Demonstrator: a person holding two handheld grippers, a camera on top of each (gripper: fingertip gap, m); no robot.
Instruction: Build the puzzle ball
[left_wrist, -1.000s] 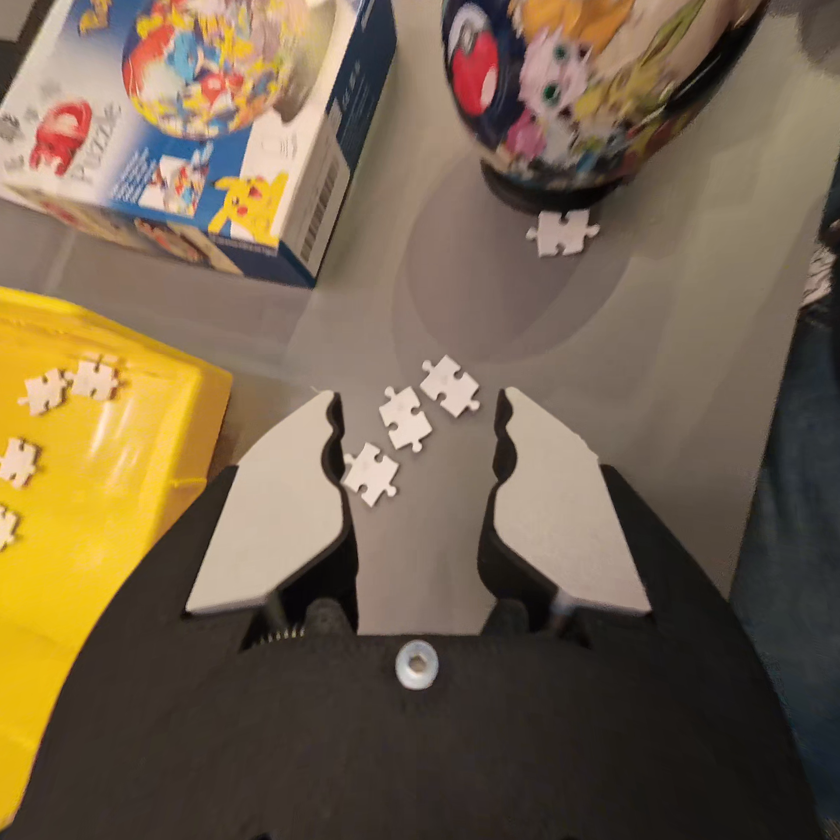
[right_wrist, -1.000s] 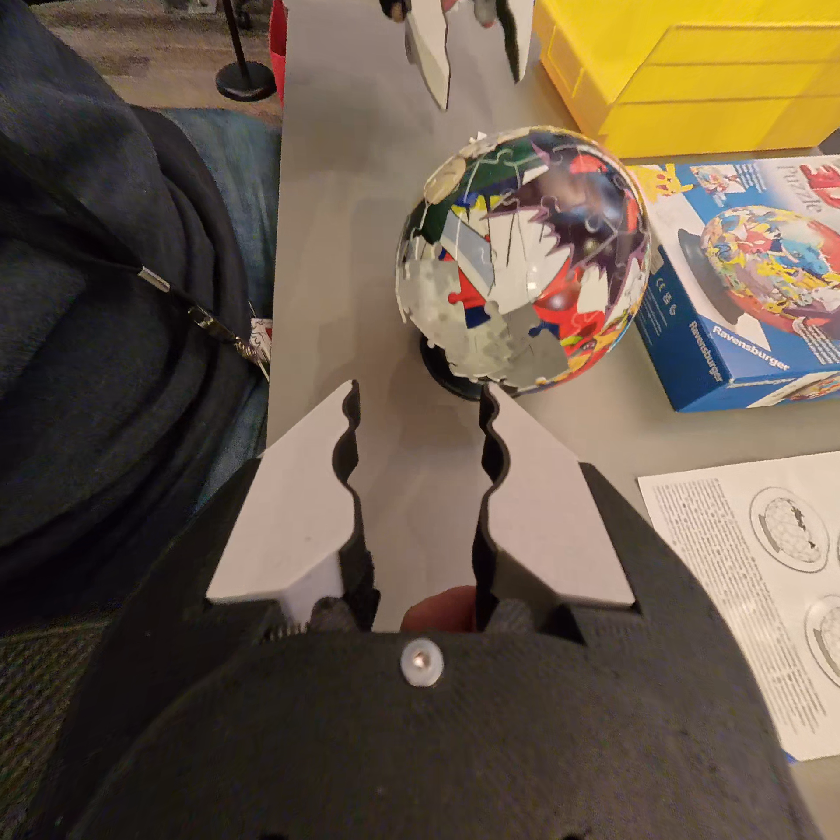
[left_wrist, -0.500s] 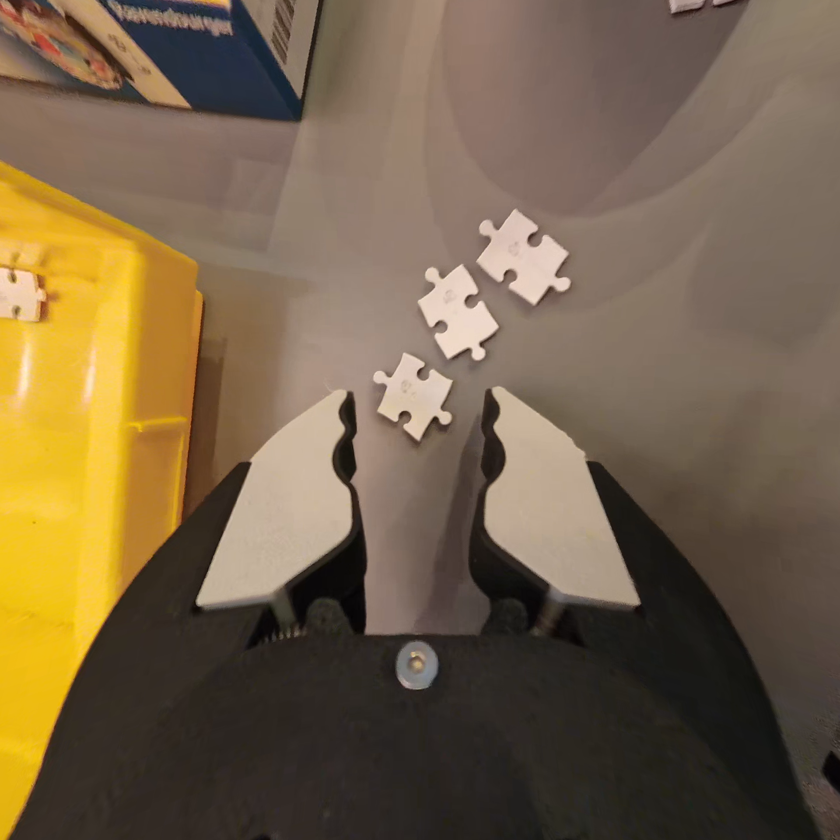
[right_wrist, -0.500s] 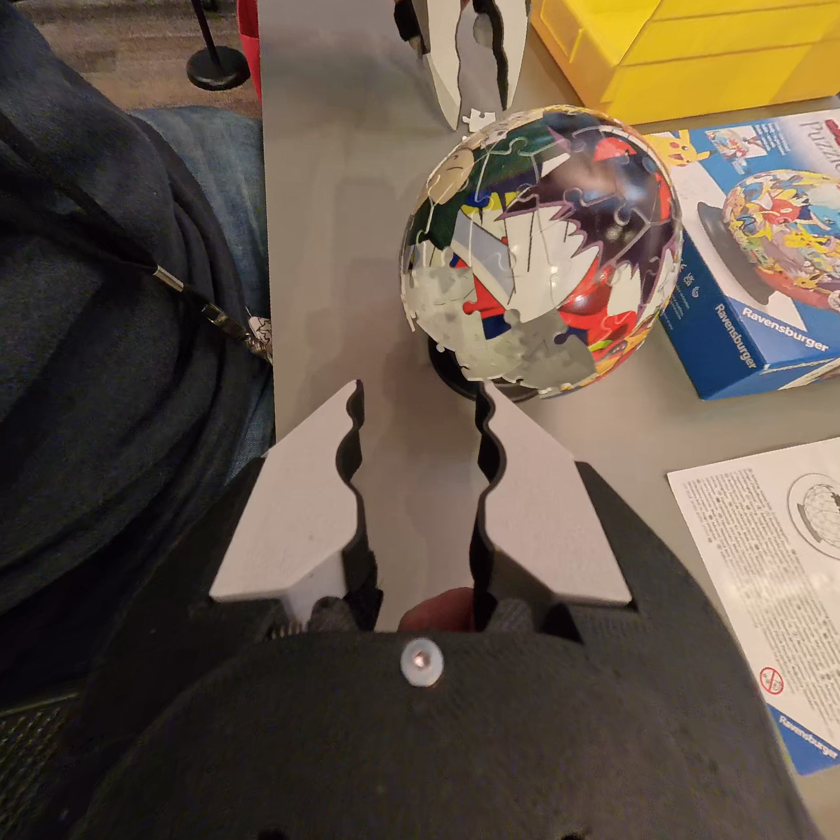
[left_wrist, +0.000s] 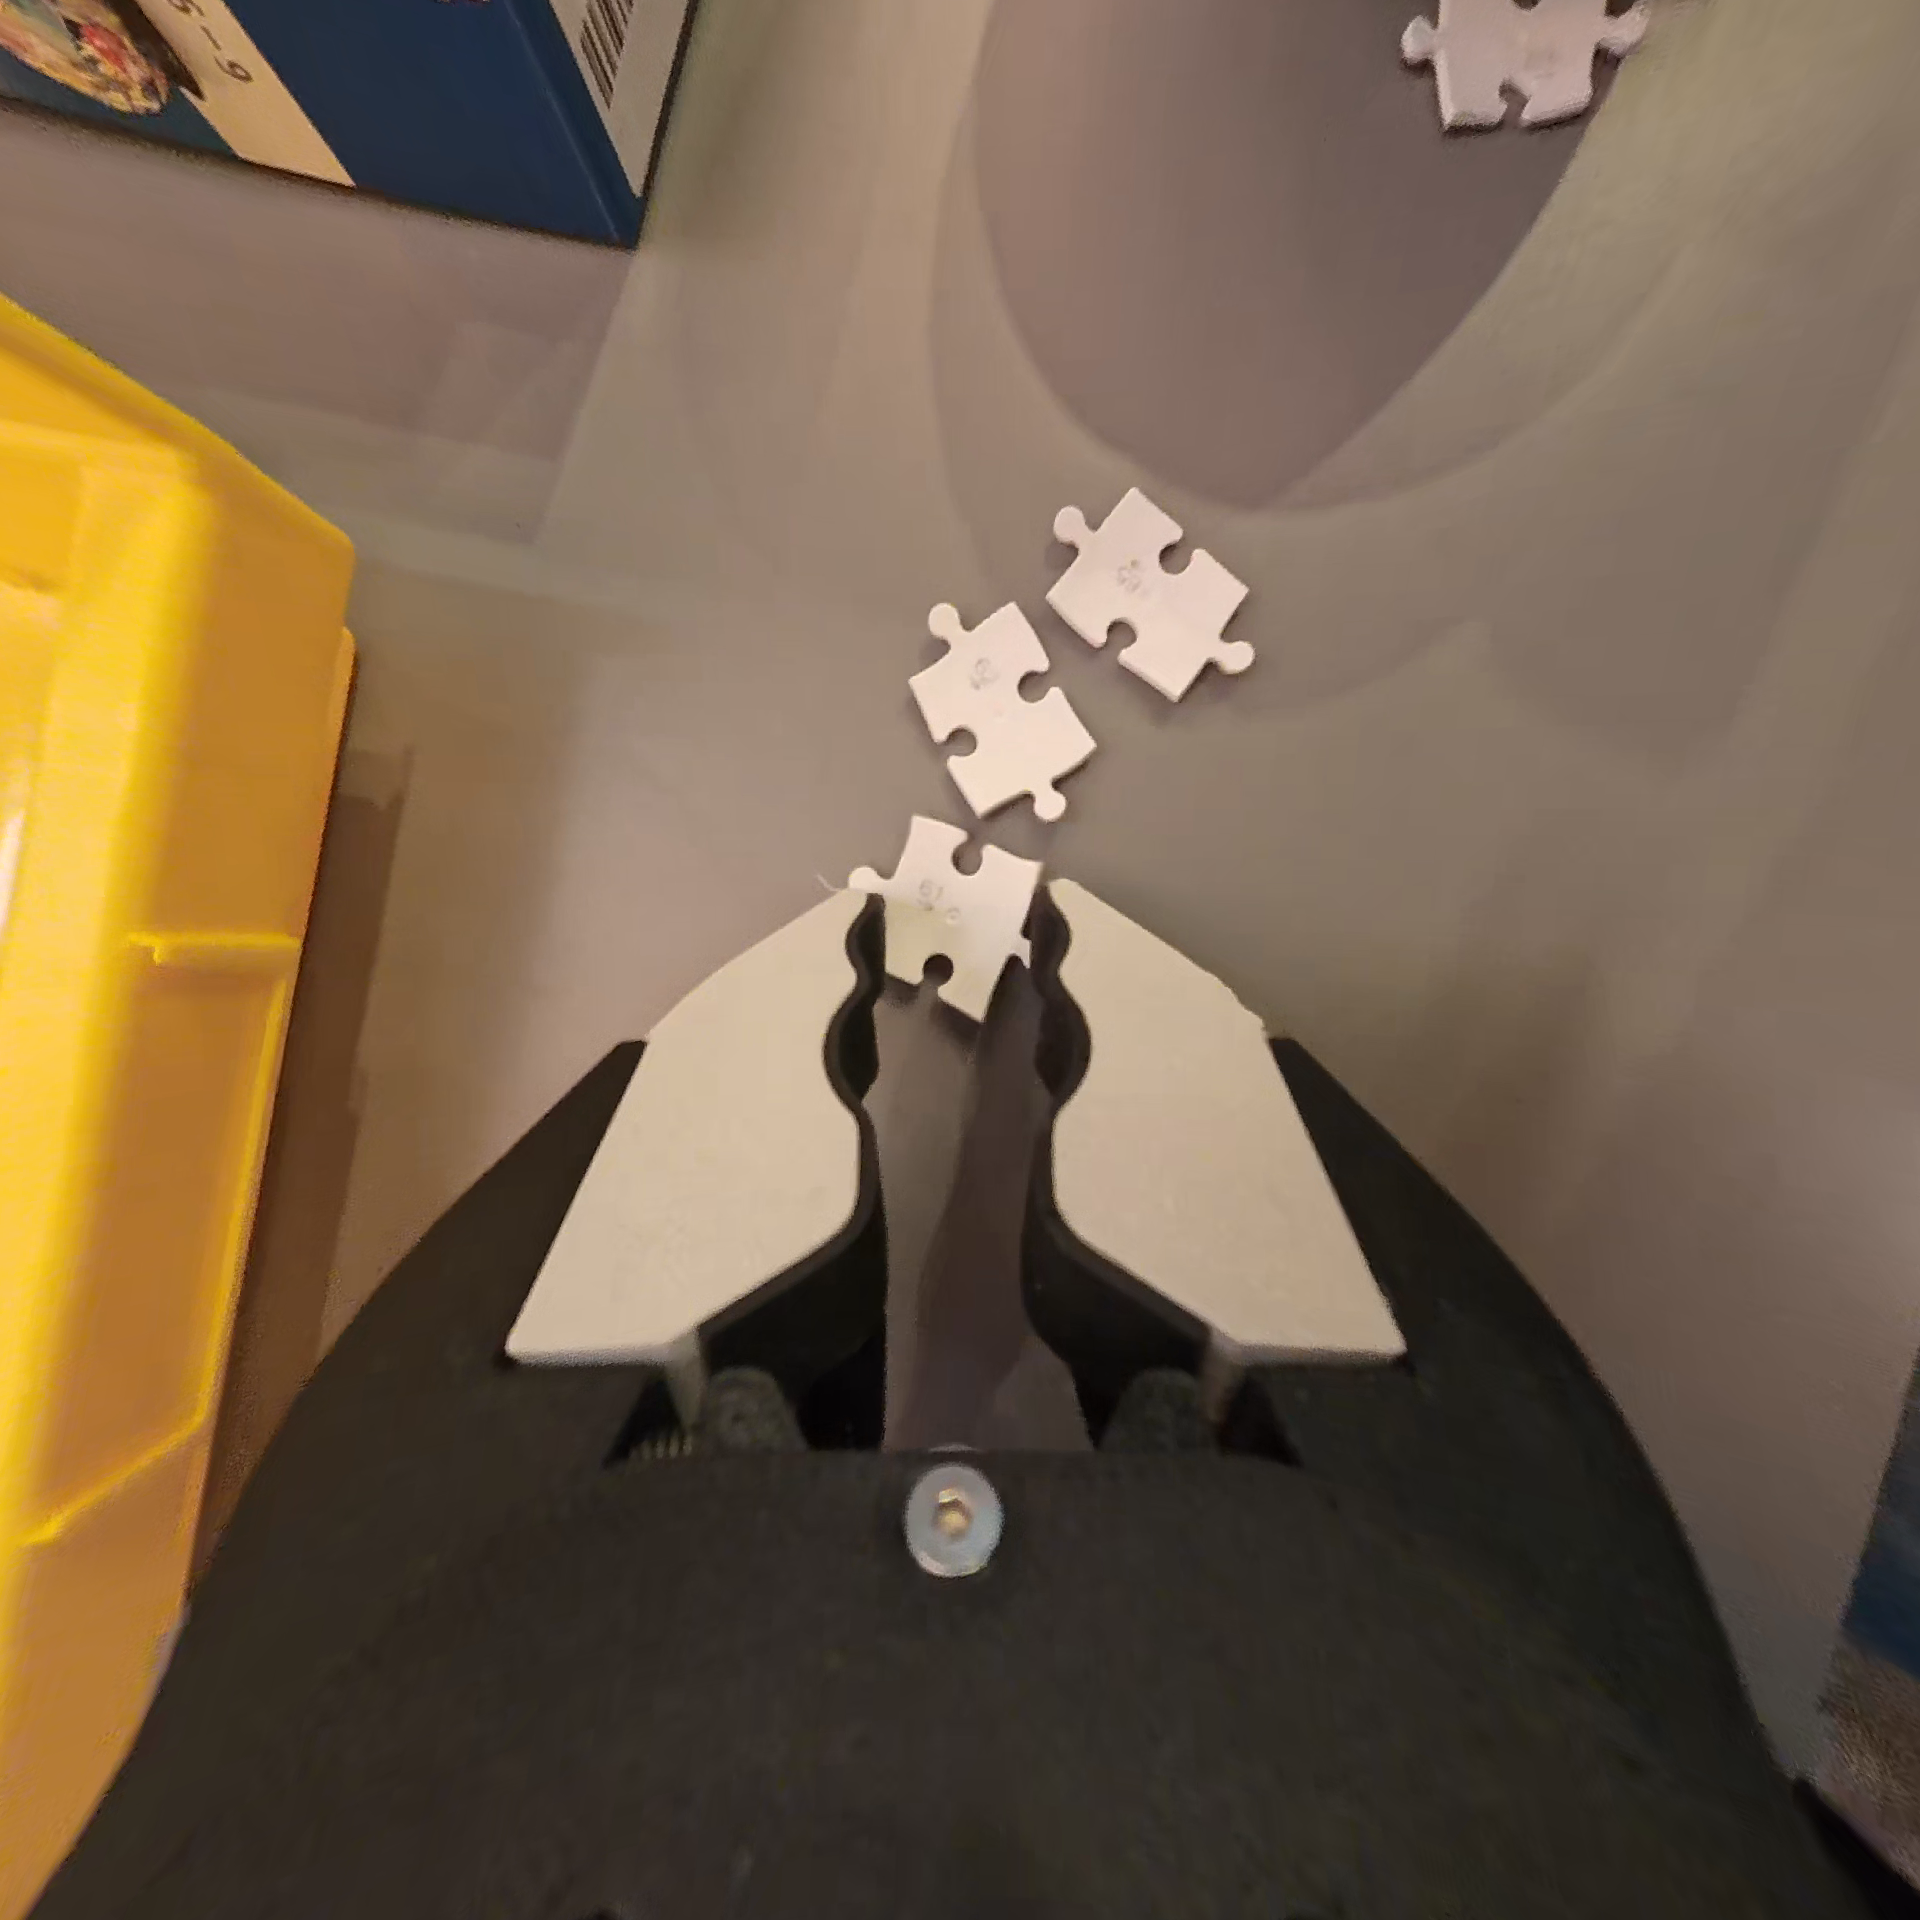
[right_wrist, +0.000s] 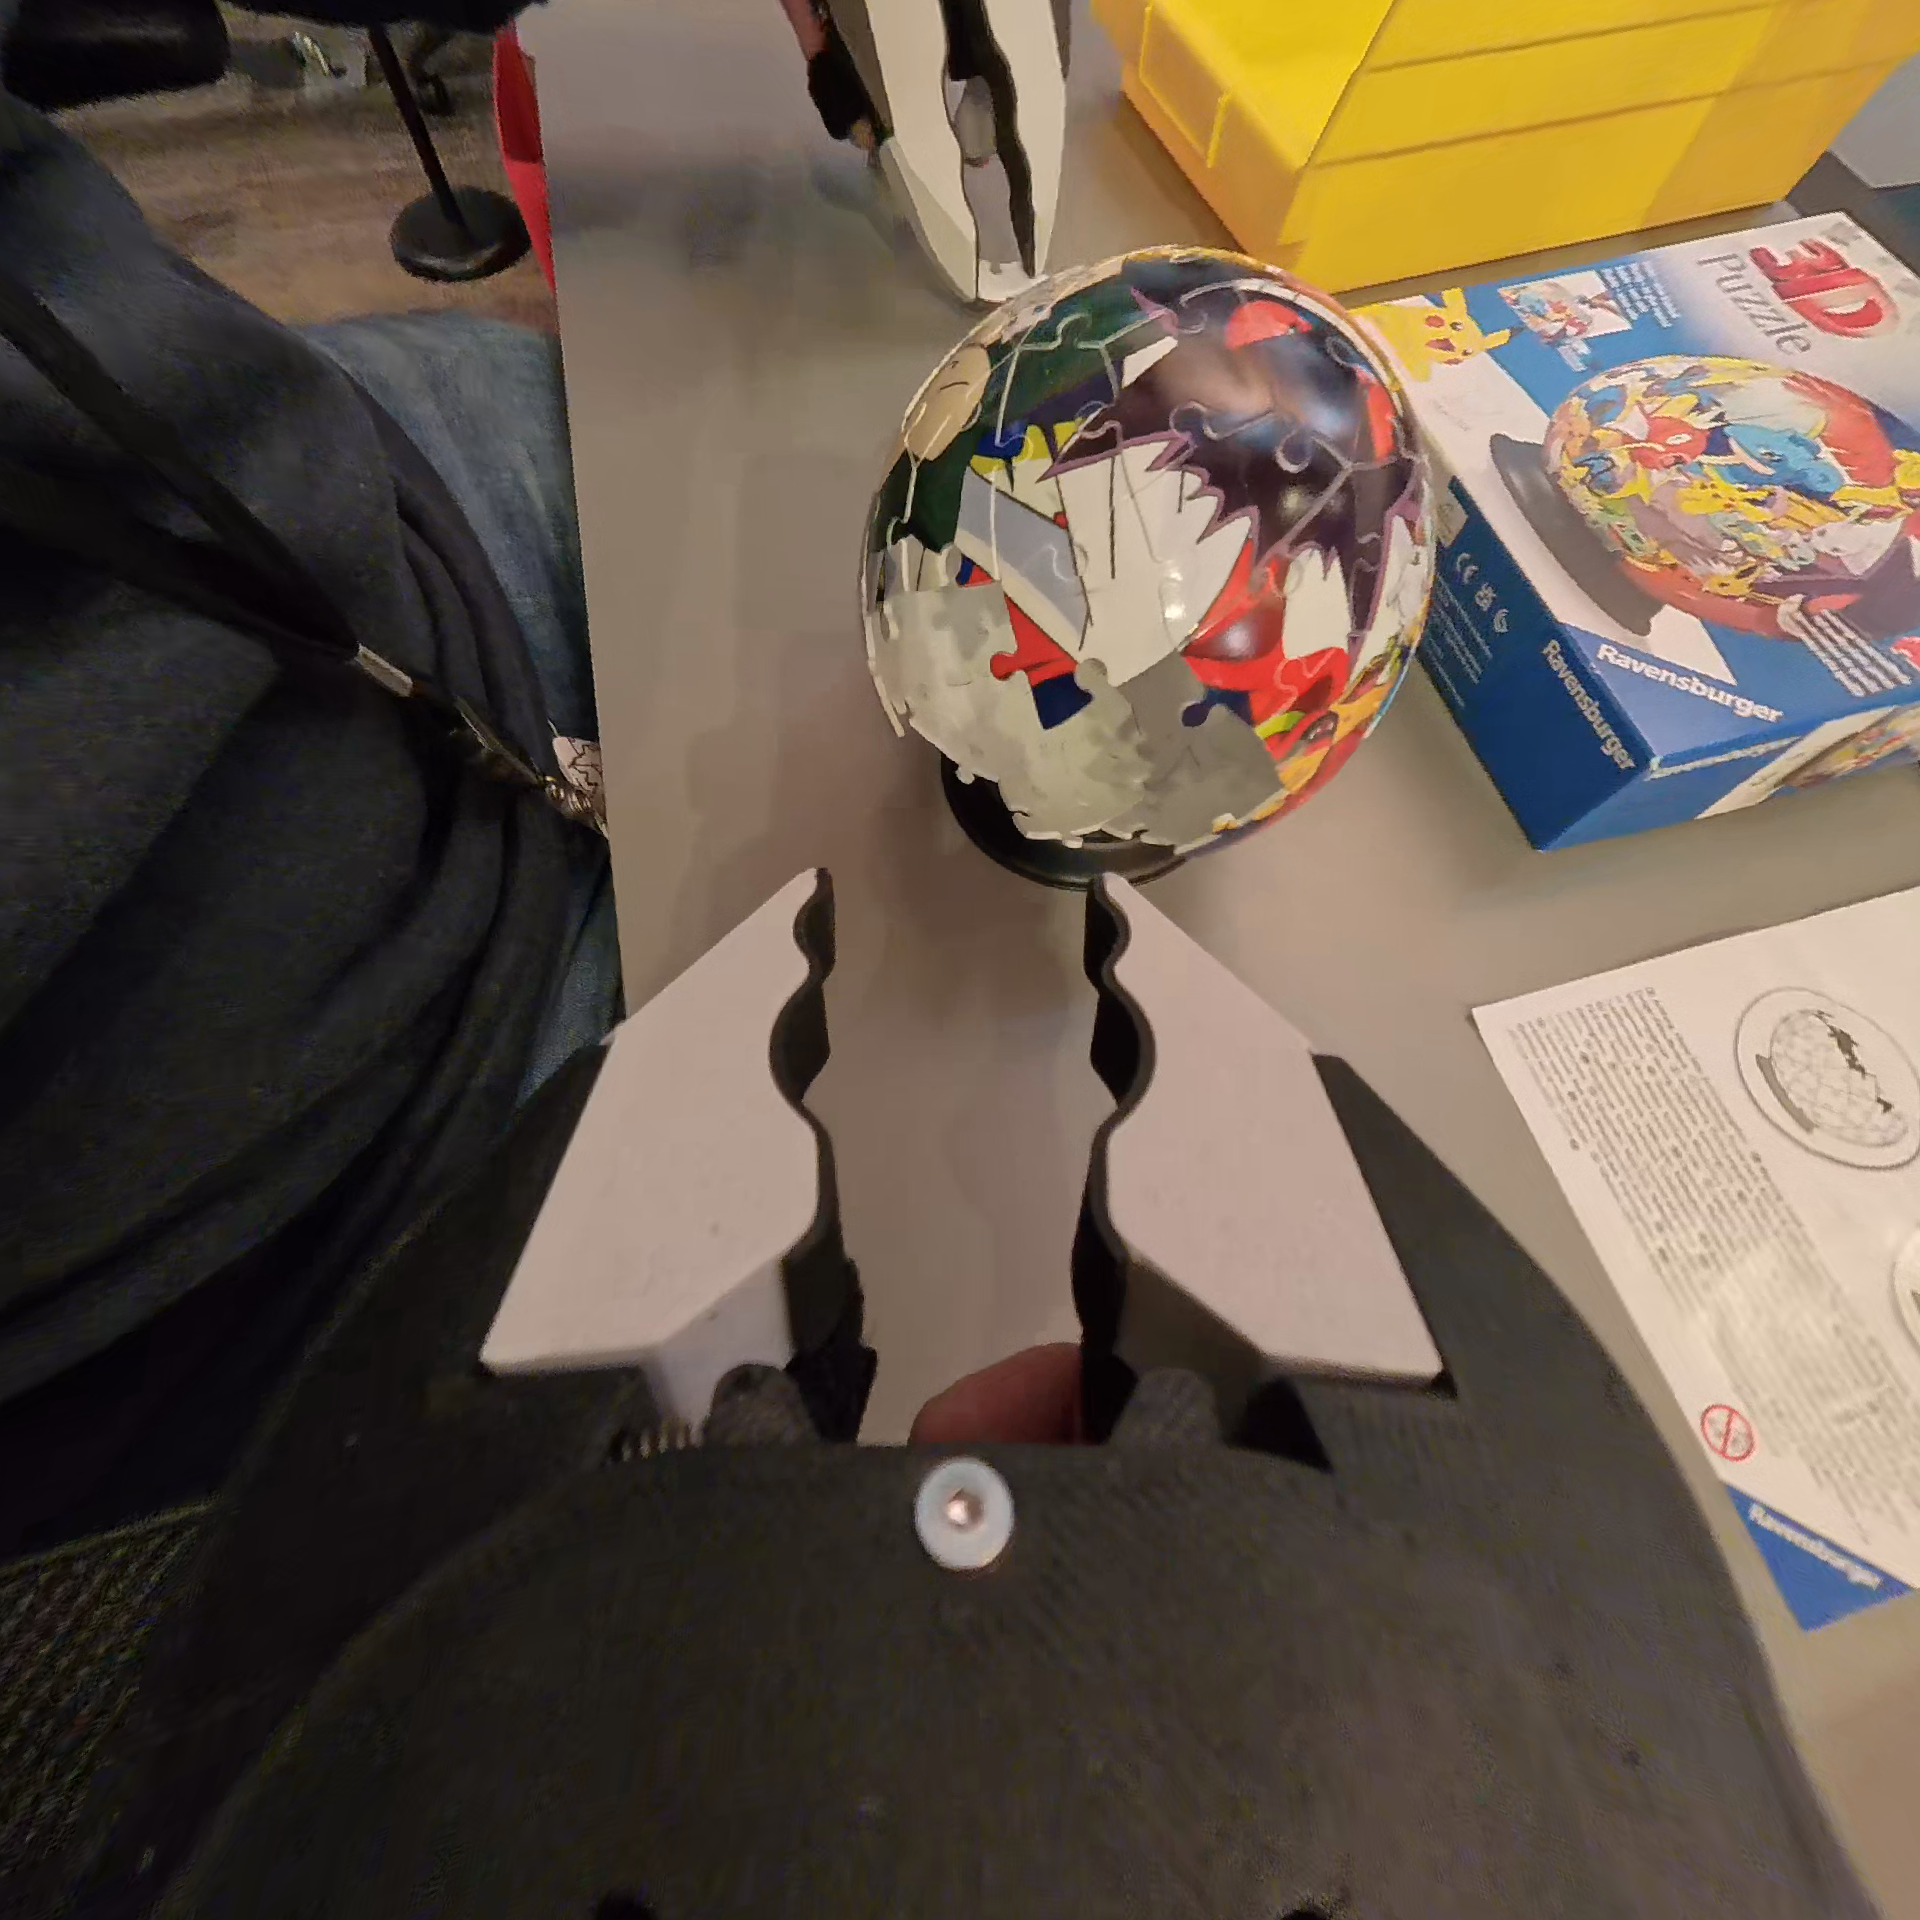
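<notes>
Pieces are lying white side up on the grey worktop (left_wrist: 1558, 935), and I am pinching the nearest piece (left_wrist: 951, 914) between the tips of my left tool (left_wrist: 954, 906), its jaws closed on that piece's two sides. Two more pieces, second piece (left_wrist: 1000, 712) and third piece (left_wrist: 1148, 597), are sitting just beyond it in a slanting row, apart from each other. A joined pair (left_wrist: 1517, 52) is lying farther off. A yellow bin (left_wrist: 135, 935) is standing beside the row, and a blue box (left_wrist: 447, 94) is resting past it.

My right tool (right_wrist: 956, 894) is hovering empty with its jaws apart, pointing at the ball (right_wrist: 1143, 551). The ball is sitting on a black stand (right_wrist: 1039, 857) near the worktop edge closest to my lap. A leaflet (right_wrist: 1714, 1195) is lying near the box (right_wrist: 1662, 540).
</notes>
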